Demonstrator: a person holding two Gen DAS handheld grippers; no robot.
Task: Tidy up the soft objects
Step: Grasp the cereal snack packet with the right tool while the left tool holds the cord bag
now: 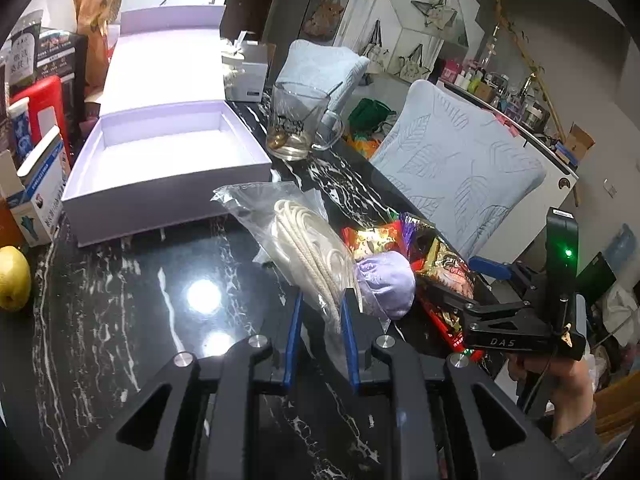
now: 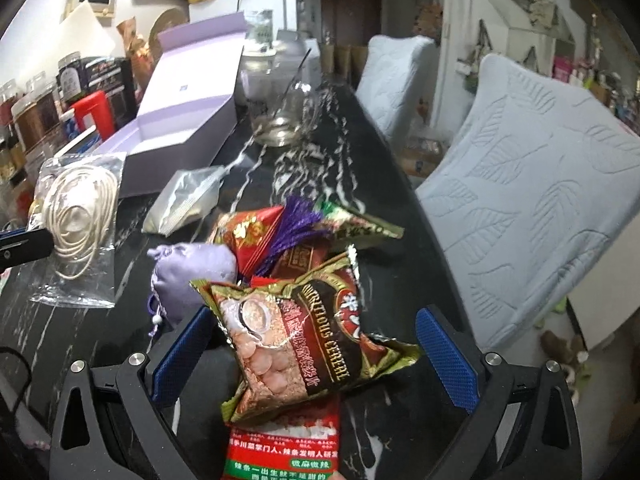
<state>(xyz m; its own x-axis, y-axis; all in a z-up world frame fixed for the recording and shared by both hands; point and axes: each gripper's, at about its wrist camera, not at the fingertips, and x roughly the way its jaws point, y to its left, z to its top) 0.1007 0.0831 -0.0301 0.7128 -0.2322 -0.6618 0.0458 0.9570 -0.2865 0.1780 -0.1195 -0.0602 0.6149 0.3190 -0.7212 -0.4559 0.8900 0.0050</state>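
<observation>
A clear bag of white cord (image 1: 304,248) is held off the black marble table; my left gripper (image 1: 320,312) is shut on its lower end. The bag also shows at the left of the right wrist view (image 2: 78,216). A lilac drawstring pouch (image 1: 386,284) (image 2: 188,276) lies beside it. Red and gold snack packets (image 1: 444,268) are piled to the right. My right gripper (image 2: 312,340) is open, its jaws either side of a cereal packet (image 2: 304,344) on top of a red packet (image 2: 284,448). An open white box (image 1: 160,160) (image 2: 176,136) stands behind.
A glass mug with a spoon (image 1: 300,120) stands behind the pile. A second clear bag (image 2: 184,200) lies by the box. A yellow fruit (image 1: 12,280) and cartons (image 1: 36,196) sit at the left. Two pale blue cushioned chairs (image 1: 460,168) flank the table's right edge.
</observation>
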